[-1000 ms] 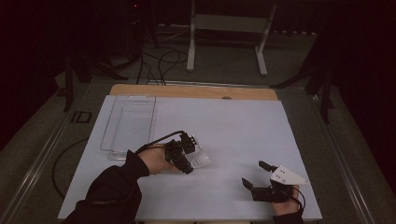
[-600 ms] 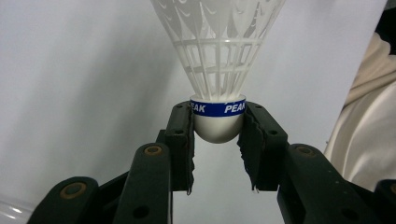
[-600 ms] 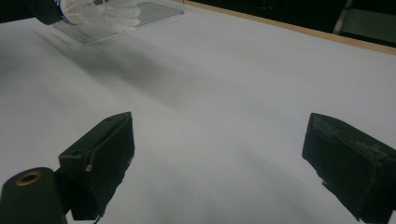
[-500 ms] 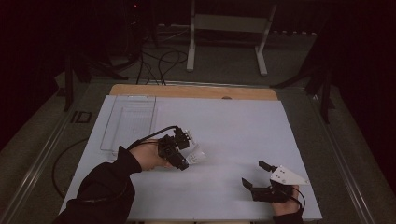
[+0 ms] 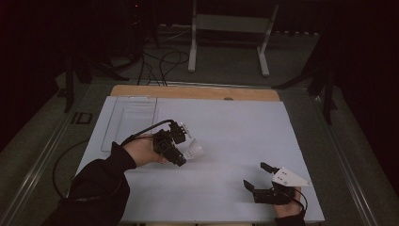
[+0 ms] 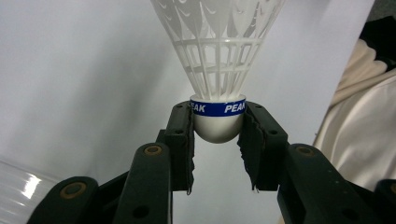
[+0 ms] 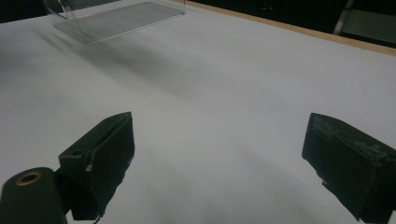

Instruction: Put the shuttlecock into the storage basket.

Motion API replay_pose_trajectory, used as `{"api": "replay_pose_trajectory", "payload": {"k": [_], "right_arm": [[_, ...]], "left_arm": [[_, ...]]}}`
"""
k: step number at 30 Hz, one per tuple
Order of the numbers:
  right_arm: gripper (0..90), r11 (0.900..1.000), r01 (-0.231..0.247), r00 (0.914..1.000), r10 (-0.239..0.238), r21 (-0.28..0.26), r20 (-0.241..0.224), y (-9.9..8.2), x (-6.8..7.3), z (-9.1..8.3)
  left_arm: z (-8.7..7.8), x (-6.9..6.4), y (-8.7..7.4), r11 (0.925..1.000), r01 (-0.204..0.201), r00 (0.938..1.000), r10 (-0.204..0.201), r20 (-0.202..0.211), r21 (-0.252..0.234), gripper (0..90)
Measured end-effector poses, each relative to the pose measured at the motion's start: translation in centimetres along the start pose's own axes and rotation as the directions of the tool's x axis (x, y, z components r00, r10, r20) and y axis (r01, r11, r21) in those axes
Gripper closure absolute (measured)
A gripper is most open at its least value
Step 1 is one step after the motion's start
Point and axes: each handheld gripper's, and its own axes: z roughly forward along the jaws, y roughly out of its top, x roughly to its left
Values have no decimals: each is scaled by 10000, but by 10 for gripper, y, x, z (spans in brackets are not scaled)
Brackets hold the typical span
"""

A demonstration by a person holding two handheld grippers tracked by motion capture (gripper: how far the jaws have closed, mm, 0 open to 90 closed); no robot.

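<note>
A white plastic shuttlecock (image 6: 217, 65) with a blue band around its rounded cork sits between my left gripper's (image 6: 218, 122) black pads, which are shut on the cork, skirt pointing away. In the high view the left gripper (image 5: 183, 148) is held above the white table's (image 5: 235, 127) left half, with the shuttlecock (image 5: 193, 151) sticking out to its right. My right gripper (image 5: 255, 175) rests near the front right edge, jaws wide apart. In its own view the right gripper (image 7: 219, 135) stands open over bare white table with nothing between the pads.
A clear plastic tray (image 5: 129, 121) lies at the table's back left, seen far off as the tray (image 7: 116, 16) in the right gripper view. A wooden strip (image 5: 197, 92) edges the far side. Pale clothing (image 6: 359, 135) shows at the right of the left gripper view.
My left hand has lifted and drifted left and away with the shuttlecock still in its jaws. The right gripper has stayed where it was.
</note>
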Motion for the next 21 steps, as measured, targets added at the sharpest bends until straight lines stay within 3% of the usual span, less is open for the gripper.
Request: {"api": "replay_pose_trajectory", "payload": {"k": [21], "right_arm": [[94, 10000, 1, 10000, -1, 24, -25, 0, 0, 1]], "left_arm": [[-25, 3, -6, 9997, -194, 9998, 195, 19, -148, 666]]}}
